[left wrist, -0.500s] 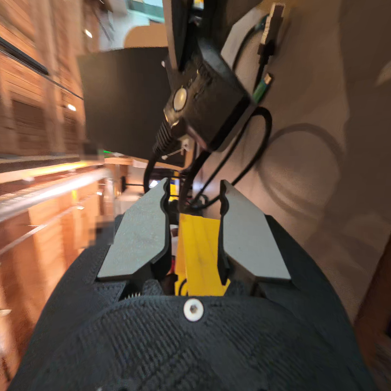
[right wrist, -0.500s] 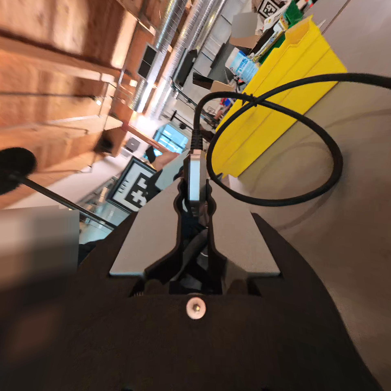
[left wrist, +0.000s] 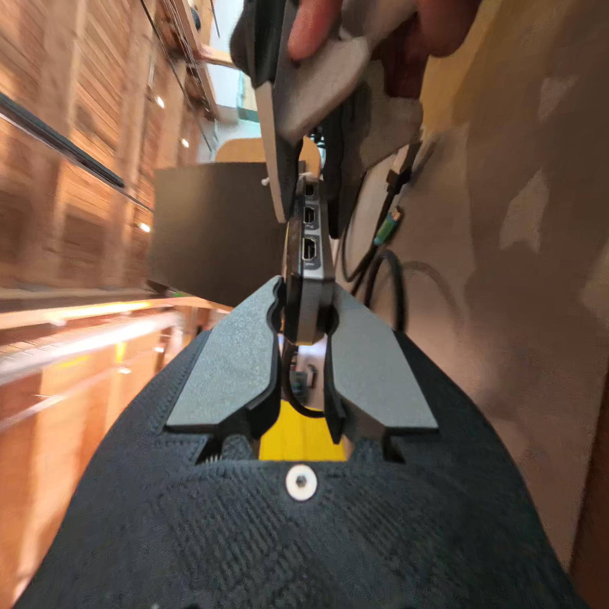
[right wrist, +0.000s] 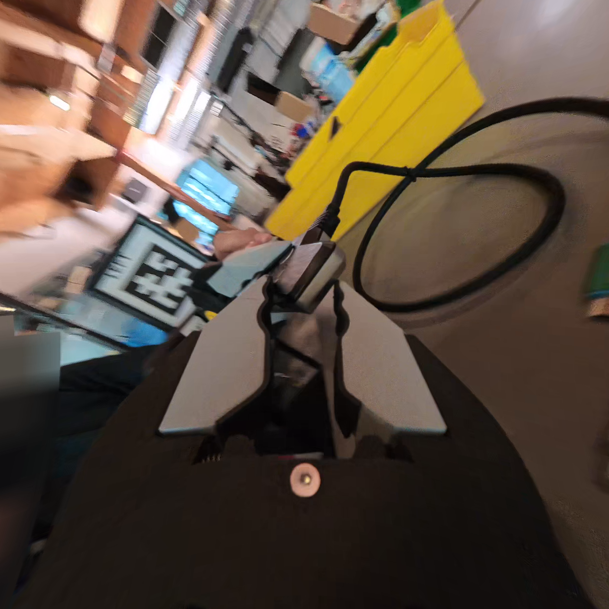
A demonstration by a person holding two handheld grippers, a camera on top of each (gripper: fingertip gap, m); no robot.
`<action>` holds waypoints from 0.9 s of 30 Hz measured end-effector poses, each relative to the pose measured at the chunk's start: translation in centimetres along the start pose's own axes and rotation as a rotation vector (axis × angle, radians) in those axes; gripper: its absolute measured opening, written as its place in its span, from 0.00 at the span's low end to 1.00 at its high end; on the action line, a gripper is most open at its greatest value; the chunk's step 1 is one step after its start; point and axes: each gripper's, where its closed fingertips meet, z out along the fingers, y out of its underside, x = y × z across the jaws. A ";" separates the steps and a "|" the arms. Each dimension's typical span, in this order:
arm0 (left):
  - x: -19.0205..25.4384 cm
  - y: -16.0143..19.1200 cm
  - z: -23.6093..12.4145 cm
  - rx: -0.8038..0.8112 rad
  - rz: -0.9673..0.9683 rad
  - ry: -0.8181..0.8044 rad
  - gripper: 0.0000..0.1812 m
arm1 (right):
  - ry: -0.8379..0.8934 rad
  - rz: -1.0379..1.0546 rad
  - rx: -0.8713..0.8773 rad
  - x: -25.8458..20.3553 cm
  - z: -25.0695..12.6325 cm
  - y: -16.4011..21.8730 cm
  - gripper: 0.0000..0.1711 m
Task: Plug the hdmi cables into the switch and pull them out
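The switch (left wrist: 309, 250) is a slim dark and silver box held up in the air, its row of empty ports facing the left wrist camera. My left gripper (left wrist: 306, 306) is shut on its near end. My right gripper (left wrist: 308, 201) comes in from above, with a hand (left wrist: 428, 26) on it. In the right wrist view my right gripper (right wrist: 301, 286) has its jaws parted and sits loosely around the switch (right wrist: 309, 270). A black hdmi cable (right wrist: 461, 230) is plugged into the switch's far end and loops over the table. The left gripper's fingers (right wrist: 247, 263) show beside the switch.
Loose cable ends lie on the grey table (left wrist: 510, 296): a green-tipped plug (left wrist: 389, 227) and a dark plug (left wrist: 395, 178). A yellow bin (right wrist: 395, 115) stands at the table's far side. A black panel (left wrist: 214, 230) stands behind the switch.
My left gripper has come up to the switch and shut on its end. My right gripper's jaws have widened. The switch has turned its port side toward the left camera.
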 end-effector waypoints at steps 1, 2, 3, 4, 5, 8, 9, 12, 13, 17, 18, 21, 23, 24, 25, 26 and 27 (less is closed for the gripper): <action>0.2 0.0 0.3 0.003 -0.063 0.019 0.11 | 0.083 -0.078 -0.013 0.5 -0.3 -0.3 0.22; 0.7 0.1 0.7 -0.015 -0.109 0.046 0.11 | 0.173 -0.158 -0.029 1.1 -0.9 -0.6 0.23; 1.3 0.3 1.1 -0.044 -0.137 0.062 0.11 | 0.261 -0.238 -0.039 1.8 -1.7 -1.0 0.20; 1.6 0.7 1.6 -0.069 -0.155 0.058 0.11 | 0.347 -0.304 -0.034 2.6 -2.8 -1.6 0.17; 1.9 1.2 2.1 -0.081 -0.177 0.045 0.11 | 0.422 -0.356 -0.019 3.2 -4.0 -2.3 0.19; 3.1 3.2 3.1 -0.125 -0.310 0.064 0.11 | 0.506 -0.473 0.036 3.0 -7.2 -4.2 0.20; 3.8 3.9 3.3 -0.135 -0.348 0.077 0.12 | 0.522 -0.498 0.035 2.9 -7.8 -4.4 0.22; 4.0 4.7 3.3 -0.172 -0.315 0.077 0.11 | 0.588 -0.546 -0.029 3.4 -9.1 -4.0 0.24; 4.2 4.6 3.2 -0.164 -0.331 0.092 0.12 | 0.621 -0.546 -0.061 4.0 -9.5 -3.7 0.25; 6.4 5.2 3.7 -0.214 -0.328 0.221 0.12 | 0.661 -0.525 -0.158 5.4 -9.6 -2.4 0.24; 6.6 5.3 3.8 -0.218 -0.331 0.235 0.12 | 0.662 -0.531 -0.197 5.5 -9.5 -1.9 0.25; 6.5 5.5 4.0 -0.194 -0.383 0.271 0.12 | 0.747 -0.580 -0.300 5.8 -10.2 -1.1 0.24; 6.4 6.1 4.2 -0.192 -0.387 0.274 0.12 | 0.870 -0.594 -0.303 6.2 -11.8 -1.6 0.23; 6.3 6.4 4.2 -0.193 -0.387 0.273 0.12 | 0.932 -0.581 -0.280 6.3 -12.7 -2.0 0.24; 6.3 6.5 4.2 -0.195 -0.388 0.272 0.12 | 0.972 -0.564 -0.246 6.2 -13.4 -2.5 0.25; 6.2 6.5 4.2 -0.194 -0.388 0.271 0.12 | 0.975 -0.556 -0.215 5.9 -13.7 -2.8 0.25; 6.1 6.4 4.2 -0.189 -0.383 0.263 0.12 | 0.952 -0.562 -0.200 5.4 -13.5 -2.8 0.24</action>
